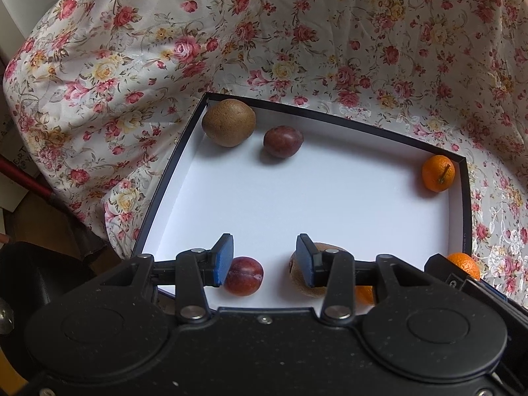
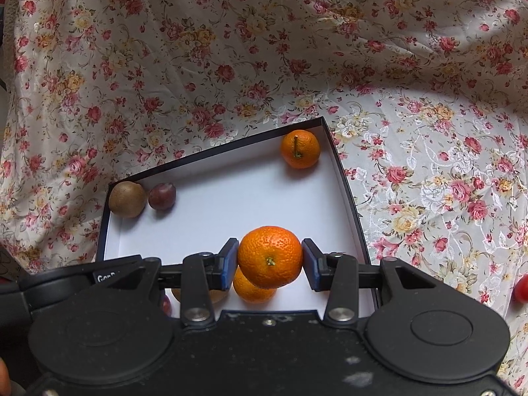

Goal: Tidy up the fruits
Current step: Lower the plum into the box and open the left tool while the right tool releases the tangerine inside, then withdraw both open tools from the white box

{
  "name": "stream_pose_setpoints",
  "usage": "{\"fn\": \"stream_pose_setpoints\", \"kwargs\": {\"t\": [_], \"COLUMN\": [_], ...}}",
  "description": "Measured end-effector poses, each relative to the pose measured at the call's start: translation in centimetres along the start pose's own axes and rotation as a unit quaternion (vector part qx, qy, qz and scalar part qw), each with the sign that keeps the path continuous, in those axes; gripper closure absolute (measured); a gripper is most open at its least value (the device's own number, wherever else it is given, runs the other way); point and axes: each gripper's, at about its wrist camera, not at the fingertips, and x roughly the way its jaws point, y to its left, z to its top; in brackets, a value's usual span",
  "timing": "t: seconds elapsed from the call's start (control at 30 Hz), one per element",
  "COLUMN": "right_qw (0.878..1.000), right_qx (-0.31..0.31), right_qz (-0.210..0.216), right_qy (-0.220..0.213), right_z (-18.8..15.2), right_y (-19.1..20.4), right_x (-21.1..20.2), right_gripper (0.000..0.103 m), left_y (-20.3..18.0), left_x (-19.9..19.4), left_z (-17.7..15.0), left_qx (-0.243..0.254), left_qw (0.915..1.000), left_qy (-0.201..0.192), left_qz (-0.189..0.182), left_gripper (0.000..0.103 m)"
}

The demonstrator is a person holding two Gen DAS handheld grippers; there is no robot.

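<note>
A shallow box with a white floor and dark rim lies on a flowered cloth. At its far side sit a kiwi, a dark plum and a stemmed tangerine. My left gripper hangs open over the near edge with nothing between its fingers; a red plum lies by its left finger and a second kiwi behind its right one. My right gripper is shut on a tangerine, held just above another tangerine in the box.
The flowered cloth covers the surface and rises behind the box. A small red object lies on the cloth at the right edge. Cardboard boxes and a red rod stand off the cloth to the left.
</note>
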Motion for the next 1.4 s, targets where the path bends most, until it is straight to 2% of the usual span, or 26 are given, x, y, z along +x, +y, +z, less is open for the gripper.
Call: {"fn": "stream_pose_setpoints", "kwargs": {"t": [0.23, 0.47, 0.73, 1.0, 1.4], "right_qw": [0.999, 1.0, 1.0, 0.999, 0.998], "right_qx": [0.005, 0.0, 0.003, 0.003, 0.003], "right_qz": [0.028, 0.015, -0.001, -0.028, -0.044], "right_qy": [0.021, 0.004, 0.006, 0.021, 0.044], "right_z": [0.1, 0.1, 0.2, -0.2, -1.2], "right_y": [-0.1, 0.1, -0.2, -1.0, -2.9], "right_x": [0.3, -0.1, 0.0, -0.1, -1.5], "right_gripper": [0.058, 0.058, 0.058, 0.058, 0.058], "left_y": [-0.2, 0.0, -0.4, -1.2, -4.0], "left_x": [0.0, 0.1, 0.0, 0.1, -0.8], "left_z": [0.0, 0.1, 0.0, -0.3, -0.9], "left_qx": [0.004, 0.0, 0.006, 0.012, 0.021], "left_qw": [1.0, 1.0, 1.0, 0.9998, 0.9996], "left_qy": [0.003, 0.006, 0.007, 0.014, 0.016], "left_qz": [-0.003, -0.003, -0.003, -0.002, -0.007], "left_gripper": [0.052, 0.052, 0.052, 0.052, 0.052]}}
